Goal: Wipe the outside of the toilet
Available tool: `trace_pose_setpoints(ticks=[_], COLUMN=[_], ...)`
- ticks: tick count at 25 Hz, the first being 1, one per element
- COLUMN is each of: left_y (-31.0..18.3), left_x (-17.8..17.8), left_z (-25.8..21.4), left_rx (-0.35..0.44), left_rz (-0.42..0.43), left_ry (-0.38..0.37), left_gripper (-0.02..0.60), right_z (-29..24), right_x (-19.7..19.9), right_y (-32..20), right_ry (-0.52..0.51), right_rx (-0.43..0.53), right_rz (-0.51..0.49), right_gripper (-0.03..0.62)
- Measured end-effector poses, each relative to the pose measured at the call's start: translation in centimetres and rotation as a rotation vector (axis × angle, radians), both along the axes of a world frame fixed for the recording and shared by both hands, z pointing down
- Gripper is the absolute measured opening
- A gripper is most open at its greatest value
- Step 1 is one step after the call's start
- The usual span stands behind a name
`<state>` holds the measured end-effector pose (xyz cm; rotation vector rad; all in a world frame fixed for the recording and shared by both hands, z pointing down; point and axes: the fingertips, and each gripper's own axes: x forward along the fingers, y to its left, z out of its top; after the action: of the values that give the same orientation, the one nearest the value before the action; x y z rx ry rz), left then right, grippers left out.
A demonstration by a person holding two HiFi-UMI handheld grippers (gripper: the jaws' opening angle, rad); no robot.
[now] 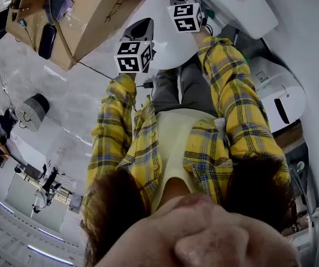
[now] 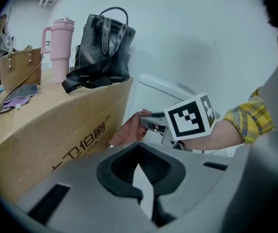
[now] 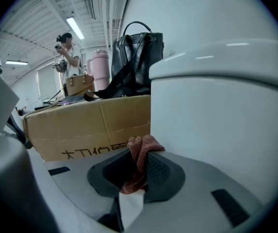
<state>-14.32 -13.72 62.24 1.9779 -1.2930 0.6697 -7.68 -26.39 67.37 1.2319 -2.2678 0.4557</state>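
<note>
Right gripper (image 3: 139, 155) clenched on red cloth (image 3: 146, 143), just beside white outer wall of toilet (image 3: 216, 106). Left gripper (image 2: 139, 165) closed on nothing, aimed toward cardboard box (image 2: 56, 125). Risk: cloth held by small fold, likely to drag out under wiping friction; bare jaw tips could then scrape porcelain. Cloth-to-toilet contact not discernible; toilet base cut off; head view mostly filled by person's body

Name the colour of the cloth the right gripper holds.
Reddish-pink cloth, best in the right gripper view.
</note>
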Motion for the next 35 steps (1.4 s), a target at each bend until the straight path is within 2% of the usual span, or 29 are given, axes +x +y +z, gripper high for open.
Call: trace_pose_setpoints(ticks=[10, 21, 35], left_y=[0.3, 1.0, 1.6], left_x=[1.3, 3.0, 5.8], left_z=[0.8, 0.6, -0.2], left_rx=[-0.017, -0.013, 0.000], left_rz=[0.053, 0.122, 0.215], left_ry=[-0.004, -0.002, 0.011], left_gripper=[0.008, 0.008, 0.008], right_z=[3.6, 4.3, 4.2], right_x=[5.2, 10.8, 17.9], right_y=[3.6, 7.3, 12.1], right_ry=[0.060, 0.094, 0.110], right_rx=[-0.107, -0.128, -0.157], right_rz=[0.108, 0.205, 0.375], right_gripper=[0.077, 0.077, 0.077])
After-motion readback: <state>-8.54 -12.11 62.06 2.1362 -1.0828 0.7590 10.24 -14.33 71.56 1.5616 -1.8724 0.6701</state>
